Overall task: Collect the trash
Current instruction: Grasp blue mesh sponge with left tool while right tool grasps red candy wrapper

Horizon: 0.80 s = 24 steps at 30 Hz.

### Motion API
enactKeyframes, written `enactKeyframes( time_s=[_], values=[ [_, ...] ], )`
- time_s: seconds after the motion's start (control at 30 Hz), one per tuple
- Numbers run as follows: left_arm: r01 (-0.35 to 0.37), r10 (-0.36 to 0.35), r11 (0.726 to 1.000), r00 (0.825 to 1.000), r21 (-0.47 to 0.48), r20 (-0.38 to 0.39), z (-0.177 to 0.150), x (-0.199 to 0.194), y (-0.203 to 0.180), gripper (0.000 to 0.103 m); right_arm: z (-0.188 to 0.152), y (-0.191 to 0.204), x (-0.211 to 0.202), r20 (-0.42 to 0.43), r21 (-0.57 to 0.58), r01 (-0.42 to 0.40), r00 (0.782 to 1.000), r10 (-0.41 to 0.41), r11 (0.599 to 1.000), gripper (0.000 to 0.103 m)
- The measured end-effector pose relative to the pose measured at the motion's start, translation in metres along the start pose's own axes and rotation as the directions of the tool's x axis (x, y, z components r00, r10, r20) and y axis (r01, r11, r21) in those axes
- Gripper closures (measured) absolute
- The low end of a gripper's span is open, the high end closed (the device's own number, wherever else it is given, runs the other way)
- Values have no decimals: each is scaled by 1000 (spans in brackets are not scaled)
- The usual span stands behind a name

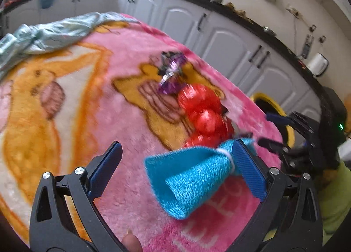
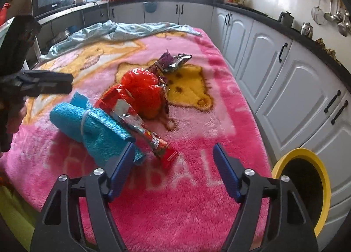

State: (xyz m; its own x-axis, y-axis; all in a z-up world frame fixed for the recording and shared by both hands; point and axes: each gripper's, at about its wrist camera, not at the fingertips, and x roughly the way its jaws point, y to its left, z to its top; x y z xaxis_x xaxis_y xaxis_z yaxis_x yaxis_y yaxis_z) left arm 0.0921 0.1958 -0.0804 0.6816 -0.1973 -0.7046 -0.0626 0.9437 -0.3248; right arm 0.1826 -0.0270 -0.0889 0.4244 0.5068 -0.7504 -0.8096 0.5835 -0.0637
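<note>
The bin [image 2: 302, 188] runs off the right wrist frame's edge. In the left wrist view, the red bag [image 1: 204, 118] and purple wrapper [image 1: 171, 72] are motion-blurred.

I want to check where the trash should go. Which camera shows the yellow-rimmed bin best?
The right wrist view: the yellow-rimmed bin shows its rim and dark inside beside the pink blanket. In the left wrist view only part of the rim shows, partly hidden behind the other gripper.
</note>
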Motion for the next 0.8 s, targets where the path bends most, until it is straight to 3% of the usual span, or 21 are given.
enactKeyframes(
  time_s=[0.13,0.23,0.3,0.4,0.5,0.57,0.6,0.67,0.8],
  values=[
    [52,-52,999,999,8,-15,-8,6,5,11,4,6,14,-36,-40,-25,999,23,999,42],
    [86,-85,996,996,17,-25,-11,9,6,11,7,9,24,-58,-53,-51,997,48,997,54],
    [107,-106,994,994,28,-36,-14,12,5,11,6,11,29,-69,-47,-71,995,68,996,70],
    [129,-126,989,991,67,-52,-18,16,-1,11,4,13,31,-77,-39,-83,994,80,996,79],
    [128,-122,985,991,114,-63,-22,17,-9,14,4,14,31,-73,-27,-83,994,80,996,82],
    [113,-105,984,992,138,-65,-24,17,-13,38,3,13,30,-69,-18,-85,994,83,996,83],
    [91,-82,983,994,160,-66,-25,17,-15,41,3,12,29,-68,-11,-88,994,87,996,86],
    [116,-105,978,992,173,-73,-27,15,-17,61,3,10,28,-66,0,-87,994,87,996,88],
    [92,-76,968,994,233,-76,-28,9,-27,79,1,7,22,-53,18,-81,995,82,997,88]
  ],
)
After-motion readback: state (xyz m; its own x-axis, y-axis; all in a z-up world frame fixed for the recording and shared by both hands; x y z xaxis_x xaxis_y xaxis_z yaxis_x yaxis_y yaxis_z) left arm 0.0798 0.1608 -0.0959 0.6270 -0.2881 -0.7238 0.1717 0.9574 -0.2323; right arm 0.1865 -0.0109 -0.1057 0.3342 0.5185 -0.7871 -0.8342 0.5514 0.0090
